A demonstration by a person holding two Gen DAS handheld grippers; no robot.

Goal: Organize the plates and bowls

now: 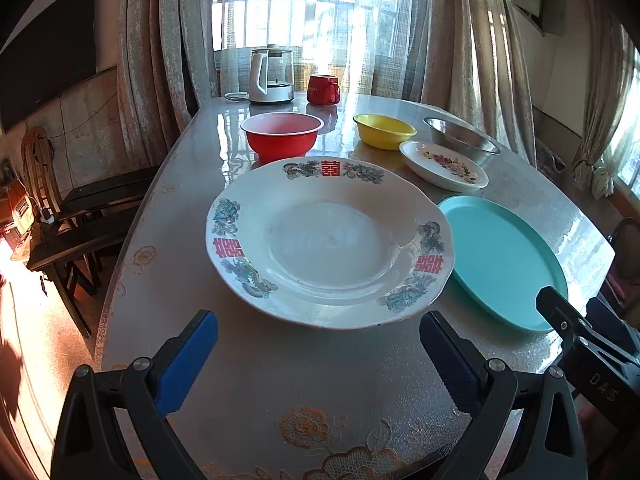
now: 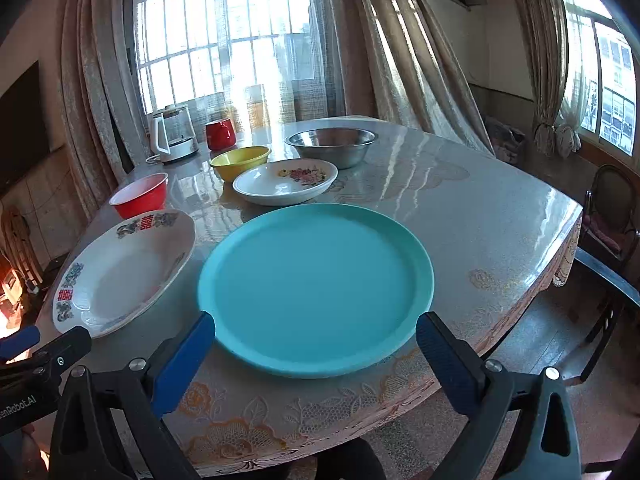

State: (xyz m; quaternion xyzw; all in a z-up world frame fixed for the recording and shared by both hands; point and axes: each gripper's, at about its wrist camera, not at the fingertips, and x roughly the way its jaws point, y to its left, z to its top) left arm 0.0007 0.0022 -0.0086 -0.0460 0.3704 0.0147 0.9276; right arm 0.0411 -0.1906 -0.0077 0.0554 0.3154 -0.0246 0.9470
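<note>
Sunlit dining room, barred window (image 2: 224, 40) and heavy textured curtains (image 1: 160, 48) behind a rounded table (image 2: 480, 216) under a glossy clear cover over floral lace.

Left gripper (image 1: 318, 344): jaws spread wide, nothing between the blue ribbed pads (image 1: 188, 356), hovering tilted down over the near table edge. Directly ahead of it, big white ceramic plate (image 1: 330, 240), deep well, scalloped rim with red double-happiness marks and blue-green dragon print. Beyond that, red plastic bowl (image 1: 282, 136), round, pale inside. Ahead-right, yellow plastic bowl (image 1: 384, 130), then small oval white dish (image 1: 442, 164) with flower print, just beside or touching the steel bowl (image 1: 464, 138); could not tell which. Far end: glass kettle (image 1: 270, 76) with white handle, red mug (image 1: 323, 89).

Right gripper (image 2: 316, 334): jaws also fully apart, gripping nothing, pads flanking the near rim of the flat round teal plastic plate (image 2: 316, 288); contact not clear. Teal plate just right of the white plate, edges close.

Left view only: dark wall panel (image 1: 48, 48) and dark wood bench (image 1: 84, 216) off to the left, right gripper's black finger at lower right. Right view only: side window (image 2: 608, 80), dark chair (image 2: 612, 216) to the right, tiled floor, left gripper's tip at lower left.
</note>
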